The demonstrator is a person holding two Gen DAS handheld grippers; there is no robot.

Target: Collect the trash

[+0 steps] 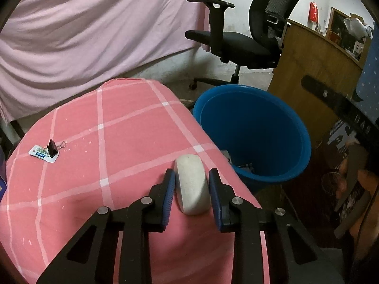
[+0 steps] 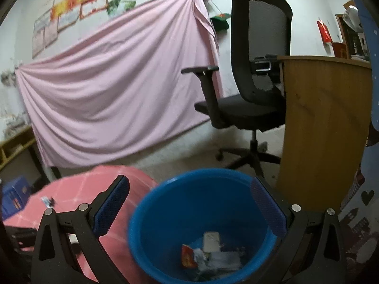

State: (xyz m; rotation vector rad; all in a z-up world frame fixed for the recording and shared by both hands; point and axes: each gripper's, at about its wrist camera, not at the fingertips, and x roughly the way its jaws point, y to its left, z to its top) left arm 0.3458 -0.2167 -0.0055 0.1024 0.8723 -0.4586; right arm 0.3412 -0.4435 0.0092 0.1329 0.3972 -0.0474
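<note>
We note a pale grey, oblong, rounded block with a matte, faintly speckled surface [image 1: 193, 184] lying between the blue ribbed pads of the left gripper [image 1: 191, 179]. Its left pad sits against the block's side; on the right a thin gap seems to remain, so we cannot tell whether the block is truly gripped. The block rests on the pink cloth with a white grid pattern [image 1: 99, 142], near the cloth's right edge.

Just right of and beyond the left gripper stands a round blue plastic bin [image 1: 255, 132], smooth-walled, its rim close to the cloth's edge. Far to the gripper's left lie a black binder clip [image 1: 53, 147] and a small printed white-and-blue wrapper [image 1: 41, 153], touching each other. Nothing stands between block and bin.

The right gripper [image 2: 189, 203] hangs above the bin [image 2: 146, 236] with jaws spread wide and nothing between them. Below it, in the bin's bottom, we see crumpled paper scraps, a red packet and a pale flat piece [image 2: 210, 250].

Beyond both grippers: a black mesh-backed office chair [image 2: 258, 71], a draped pink sheet [image 2: 118, 82], softly folded, and a curved wooden panel [image 2: 324, 123].
</note>
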